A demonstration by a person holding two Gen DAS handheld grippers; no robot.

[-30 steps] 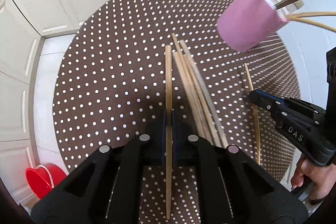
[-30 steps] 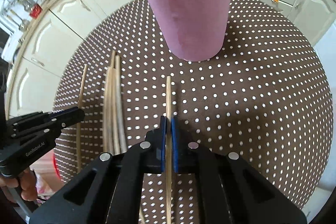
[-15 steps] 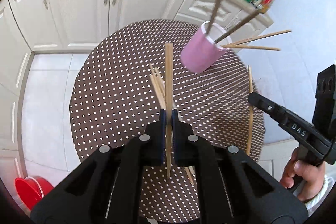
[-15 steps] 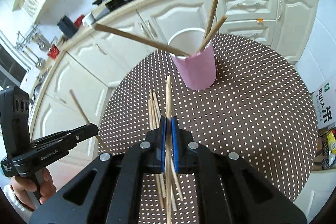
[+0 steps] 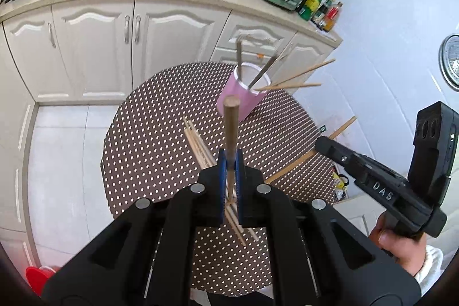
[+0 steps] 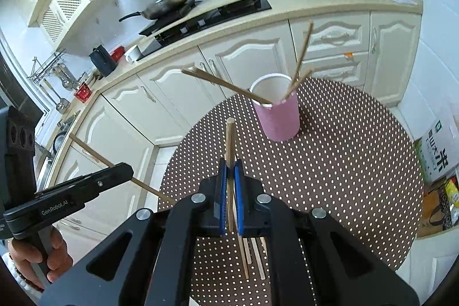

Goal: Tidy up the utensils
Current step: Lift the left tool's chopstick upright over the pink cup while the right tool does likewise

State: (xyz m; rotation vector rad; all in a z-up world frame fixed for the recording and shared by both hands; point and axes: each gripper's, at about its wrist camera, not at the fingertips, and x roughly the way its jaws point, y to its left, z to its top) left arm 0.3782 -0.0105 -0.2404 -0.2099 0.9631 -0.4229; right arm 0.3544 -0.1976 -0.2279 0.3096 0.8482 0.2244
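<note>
Above the dotted tabletop [image 5: 149, 134], at the lower centre of each wrist view, two tools are each clamping a single chopstick. Left to right in the left wrist view: a loose bundle of chopsticks [image 5: 198, 145] is lying on the cloth at mid-frame, still waiting to be sorted; the left tool [image 5: 228, 177] is pinching its chopstick [image 5: 230, 131], long axis running straight up the frame, blunt end pointing toward the pink cup [image 5: 243, 99]; the cup is already holding about four sticks, fanning to the upper right; the right tool [image 5: 321, 141], at the right edge, is gripping its chopstick [image 5: 341, 128] on a slant. In the right wrist view, the right tool's stick is pointing up the frame, just left of the cup. The job looks roughly half done, judging by the sticks remaining.
</note>
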